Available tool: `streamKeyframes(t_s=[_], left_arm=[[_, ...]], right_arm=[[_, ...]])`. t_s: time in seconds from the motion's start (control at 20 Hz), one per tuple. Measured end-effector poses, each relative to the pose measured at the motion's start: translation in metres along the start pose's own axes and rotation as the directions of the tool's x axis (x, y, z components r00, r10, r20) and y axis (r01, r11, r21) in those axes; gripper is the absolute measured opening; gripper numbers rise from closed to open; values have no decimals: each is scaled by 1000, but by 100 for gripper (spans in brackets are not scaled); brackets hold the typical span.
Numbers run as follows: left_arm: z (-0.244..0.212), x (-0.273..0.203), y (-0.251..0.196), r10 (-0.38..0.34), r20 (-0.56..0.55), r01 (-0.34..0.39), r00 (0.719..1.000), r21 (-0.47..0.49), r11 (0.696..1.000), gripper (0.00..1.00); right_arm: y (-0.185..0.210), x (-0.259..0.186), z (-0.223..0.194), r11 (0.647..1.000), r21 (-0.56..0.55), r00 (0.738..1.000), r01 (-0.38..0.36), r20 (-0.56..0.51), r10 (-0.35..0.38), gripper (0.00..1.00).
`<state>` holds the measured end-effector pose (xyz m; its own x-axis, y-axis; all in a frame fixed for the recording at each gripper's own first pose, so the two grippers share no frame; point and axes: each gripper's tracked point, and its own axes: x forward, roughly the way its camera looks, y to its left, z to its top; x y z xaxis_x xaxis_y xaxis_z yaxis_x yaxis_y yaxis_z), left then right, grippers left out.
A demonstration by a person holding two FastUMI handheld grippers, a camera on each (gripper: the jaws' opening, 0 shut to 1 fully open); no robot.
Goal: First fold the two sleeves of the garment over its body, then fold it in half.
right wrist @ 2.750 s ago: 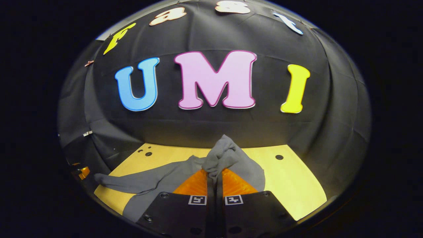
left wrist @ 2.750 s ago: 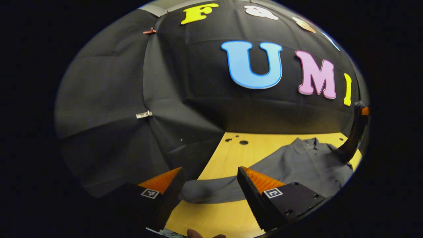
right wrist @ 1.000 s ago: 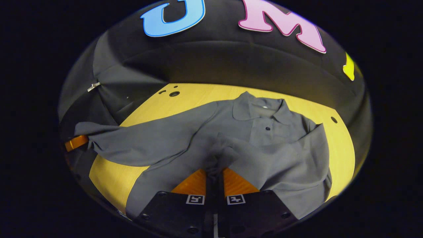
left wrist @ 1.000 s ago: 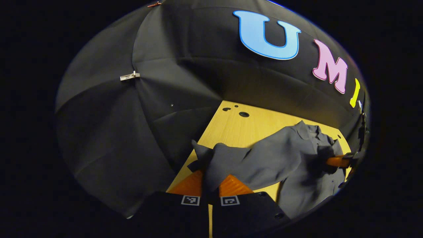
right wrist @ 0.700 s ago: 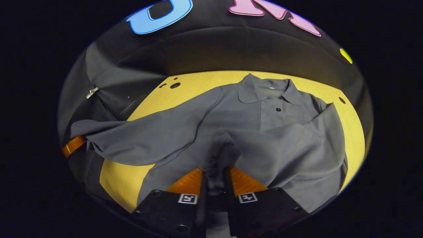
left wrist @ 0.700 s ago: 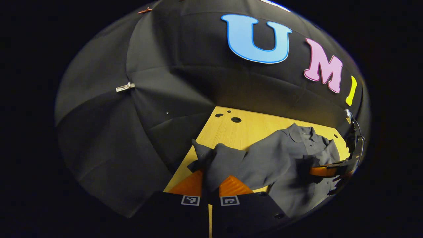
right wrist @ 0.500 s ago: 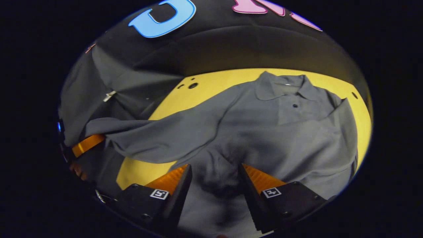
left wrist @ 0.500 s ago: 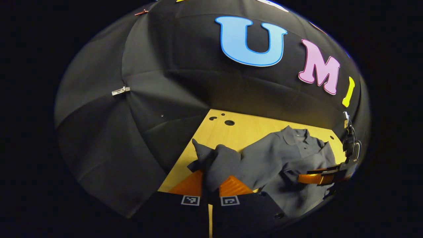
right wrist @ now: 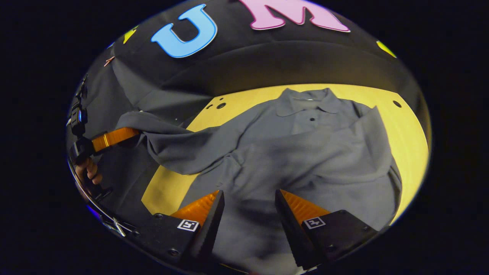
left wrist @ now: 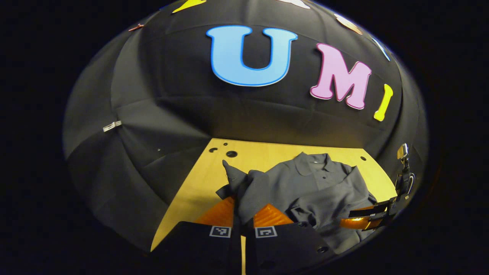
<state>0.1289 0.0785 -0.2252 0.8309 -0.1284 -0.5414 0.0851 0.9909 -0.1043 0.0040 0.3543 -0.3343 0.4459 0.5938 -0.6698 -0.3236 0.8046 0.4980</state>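
A grey collared shirt (right wrist: 305,126) lies face up on the yellow wooden table (right wrist: 405,126). One sleeve (right wrist: 344,149) lies folded across the shirt's body. My right gripper (right wrist: 248,194) hovers open over the lower body of the shirt, with nothing between its fingers. The other sleeve (right wrist: 179,145) is lifted off the table and stretches left to my left gripper (right wrist: 130,134), held by a hand (right wrist: 86,170). In the left gripper view, my left gripper (left wrist: 242,208) is shut on that sleeve's cuff (left wrist: 244,187), the shirt (left wrist: 317,183) lies beyond, and the right gripper (left wrist: 349,217) is at the far right.
Black cloth walls close in the table on the far side and the left. A few round holes (right wrist: 221,105) sit near the table's far left corner. Bare table (left wrist: 198,183) shows left of the shirt.
My right gripper has opened and let go of its sleeve, which now lies across the shirt's body. My left gripper, shut on the other sleeve's cuff, has swung toward the shirt.
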Motion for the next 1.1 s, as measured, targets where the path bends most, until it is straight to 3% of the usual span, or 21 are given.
streamKeyframes(t_s=[0.35, 0.65, 0.9, 1.1], left_arm=[[5, 14, -98, -154, -8, 154, 988, 16, 988, 8], [-6, 28, -187, -291, -61, 294, 955, 44, 955, 8], [-26, 45, -245, -350, -121, 359, 929, 57, 932, 8], [-52, 66, -278, -358, -187, 378, 915, 87, 922, 8]], right_arm=[[-69, -47, -11, 992, 74, 994, 105, 31, -107, 83], [-129, -83, -21, 967, 166, 978, 191, 56, -202, 83], [-176, -118, -32, 944, 216, 961, 249, 63, -268, 83], [-212, -139, -42, 922, 243, 945, 301, 55, -323, 84]])
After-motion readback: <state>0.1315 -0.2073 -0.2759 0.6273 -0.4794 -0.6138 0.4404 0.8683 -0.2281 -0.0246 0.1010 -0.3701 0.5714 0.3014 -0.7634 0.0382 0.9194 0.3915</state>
